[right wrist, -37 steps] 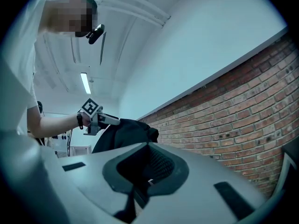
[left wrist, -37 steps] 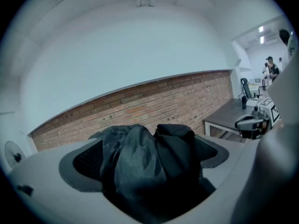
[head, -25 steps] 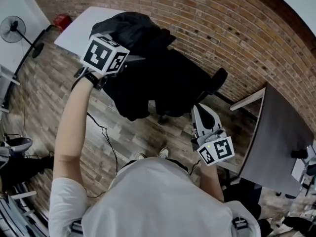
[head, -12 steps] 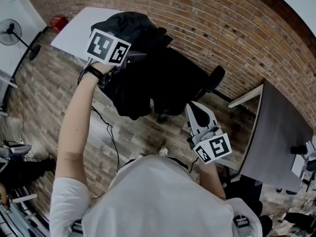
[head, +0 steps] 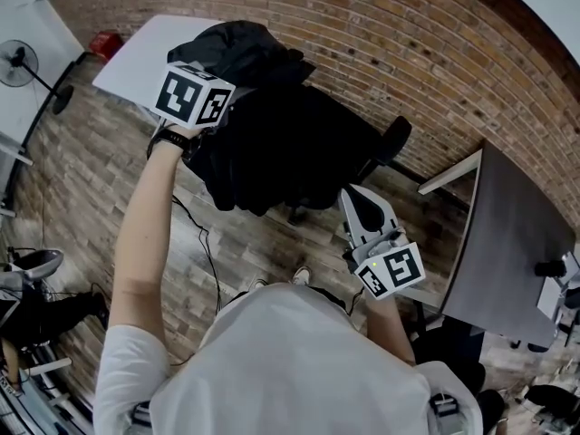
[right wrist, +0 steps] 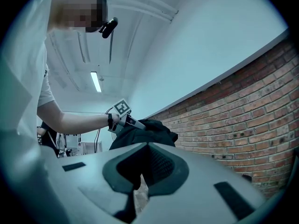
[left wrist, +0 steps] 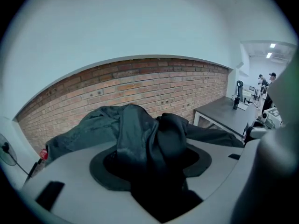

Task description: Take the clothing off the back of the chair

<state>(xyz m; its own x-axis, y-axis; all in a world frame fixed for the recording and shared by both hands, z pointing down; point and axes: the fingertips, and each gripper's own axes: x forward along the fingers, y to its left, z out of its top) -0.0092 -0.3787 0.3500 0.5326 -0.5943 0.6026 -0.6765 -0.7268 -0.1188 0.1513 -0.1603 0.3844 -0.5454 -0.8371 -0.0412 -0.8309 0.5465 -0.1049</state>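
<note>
A black jacket hangs bunched over the back of a black office chair. My left gripper reaches into the jacket's upper left edge. Its jaws are closing, and in the left gripper view a dark fold of the jacket fills the gap of the left gripper. My right gripper hovers beside the chair, nearer to me, apart from the cloth. In the right gripper view, the right gripper is shut with nothing between its pads, and the jacket shows beyond it.
A white table stands behind the chair and a grey table at the right. A brick wall runs along the far side. A fan stands at far left. A cable trails over the wood floor.
The left gripper has pushed a little deeper into the jacket's edge and its jaws have come together on the cloth. The right gripper shifted slightly left, then held still.
</note>
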